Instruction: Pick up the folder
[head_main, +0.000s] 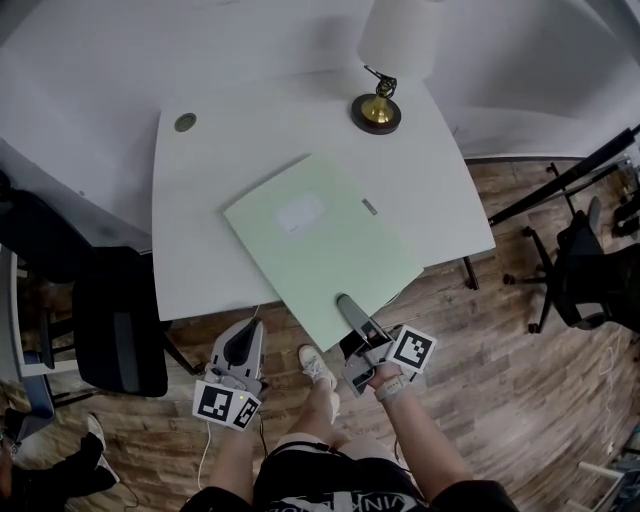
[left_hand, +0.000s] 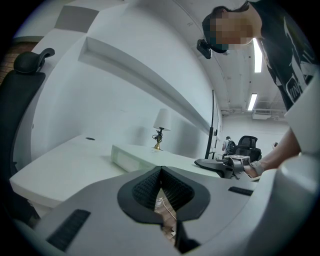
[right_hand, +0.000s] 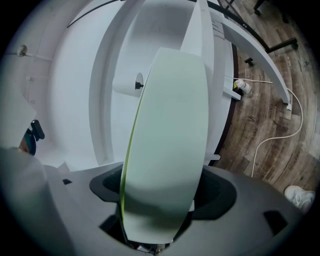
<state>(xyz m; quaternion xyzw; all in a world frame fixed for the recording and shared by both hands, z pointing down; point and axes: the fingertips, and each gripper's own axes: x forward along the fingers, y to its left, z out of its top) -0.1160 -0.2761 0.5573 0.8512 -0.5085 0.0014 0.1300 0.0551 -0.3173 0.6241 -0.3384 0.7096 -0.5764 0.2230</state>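
The pale green folder (head_main: 320, 240) lies slantwise over the white table (head_main: 230, 160), with 1 corner reaching out past the table's near edge. The right hand-held gripper (head_main: 345, 303) is clamped on that overhanging corner. In the right gripper view the green sheet fills the space between its 2 jaws and runs away from the camera. I cannot tell whether the rest of the folder rests flat on the table or is slightly raised. A white label (head_main: 300, 213) and a small grey tab (head_main: 369, 207) sit on the folder's upper face.

The left hand-held gripper (head_main: 247, 335) hangs below the near table edge, just beside the person's leg and well apart from the folder. Its jaws meet at the tips with nothing between them.

A lamp (head_main: 378, 105) with a brass stem on a dark round base stands near the far edge of the table. A round grommet (head_main: 185, 122) sits near the far left corner. 1 black chair (head_main: 110, 320) stands at the left of the table and another office chair (head_main: 580, 270) stands on the wooden floor (head_main: 500, 360) at the right.
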